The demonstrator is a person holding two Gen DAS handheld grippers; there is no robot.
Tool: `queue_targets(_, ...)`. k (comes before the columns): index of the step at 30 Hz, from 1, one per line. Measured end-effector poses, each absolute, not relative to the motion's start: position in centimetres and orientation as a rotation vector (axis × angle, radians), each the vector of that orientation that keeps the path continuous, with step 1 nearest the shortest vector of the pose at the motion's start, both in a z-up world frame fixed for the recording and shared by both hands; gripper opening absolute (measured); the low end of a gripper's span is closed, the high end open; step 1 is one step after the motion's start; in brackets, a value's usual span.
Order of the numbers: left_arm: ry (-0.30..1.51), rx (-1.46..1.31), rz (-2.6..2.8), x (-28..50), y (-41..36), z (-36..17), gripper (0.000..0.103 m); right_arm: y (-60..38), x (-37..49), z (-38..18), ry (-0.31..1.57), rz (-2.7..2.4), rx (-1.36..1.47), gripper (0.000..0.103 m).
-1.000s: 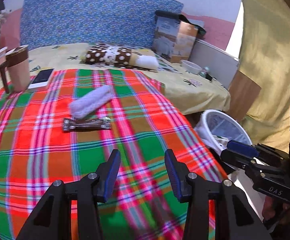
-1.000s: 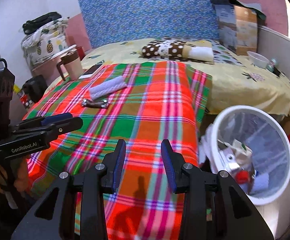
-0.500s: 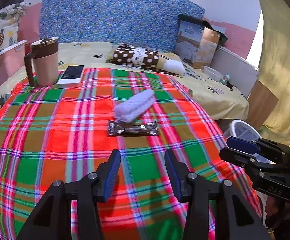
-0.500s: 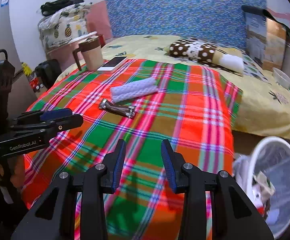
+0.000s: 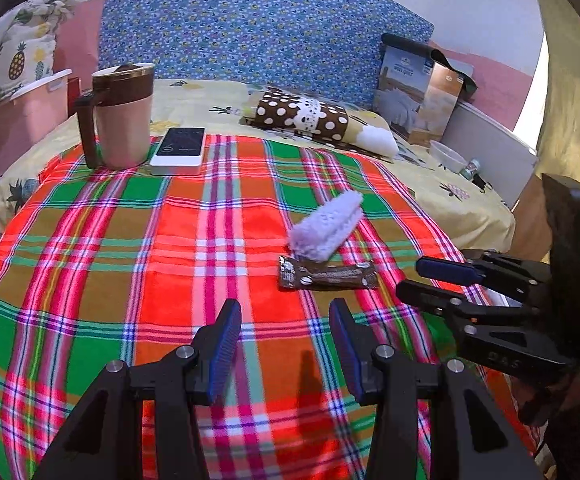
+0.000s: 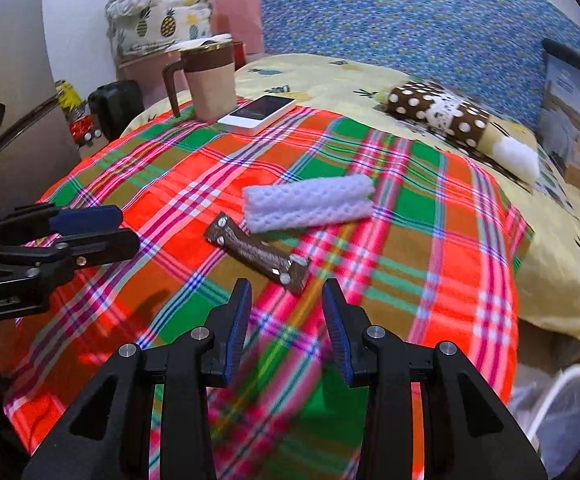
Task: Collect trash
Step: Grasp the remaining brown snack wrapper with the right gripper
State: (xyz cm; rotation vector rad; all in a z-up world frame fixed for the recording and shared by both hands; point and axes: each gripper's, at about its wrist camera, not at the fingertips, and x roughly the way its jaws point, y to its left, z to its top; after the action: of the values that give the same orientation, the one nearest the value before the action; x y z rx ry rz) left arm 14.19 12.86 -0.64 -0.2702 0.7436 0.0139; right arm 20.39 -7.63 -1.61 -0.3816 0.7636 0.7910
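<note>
both grippers are swinging off the white bin [image 6: 562, 412] onto the plaid blanket [image 5: 89, 264], left gripper [image 5: 285, 344] and right gripper [image 6: 285, 320] gaping empty, lining up on the brown wrapper [image 6: 257, 252] at twelve o'clock, foam sleeve [image 6: 306, 202] touching it behind.

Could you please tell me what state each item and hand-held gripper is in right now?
Left hand-held gripper: open, empty.
Right hand-held gripper: open, empty.
Brown wrapper: lying flat on the plaid blanket, untouched.
White foam net: folded, lying beside the wrapper.
Mug: upright, lid on.
Phone: flat, screen up and dark.
</note>
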Motion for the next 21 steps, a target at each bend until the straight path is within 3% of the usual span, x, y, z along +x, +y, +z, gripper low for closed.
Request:
queue_targets(15,0.742,-0.311,0.027,14.3,15.5,-1.1,0.046,-4.5,22.4,-3.9,0.820,0.887,-0.513,0.039)
queue_targets(21,0.743,-0.308,0.021,14.8,15.5,-0.9,0.046,-5.7,20.3,-3.4,0.814,0.891,-0.500,0.022)
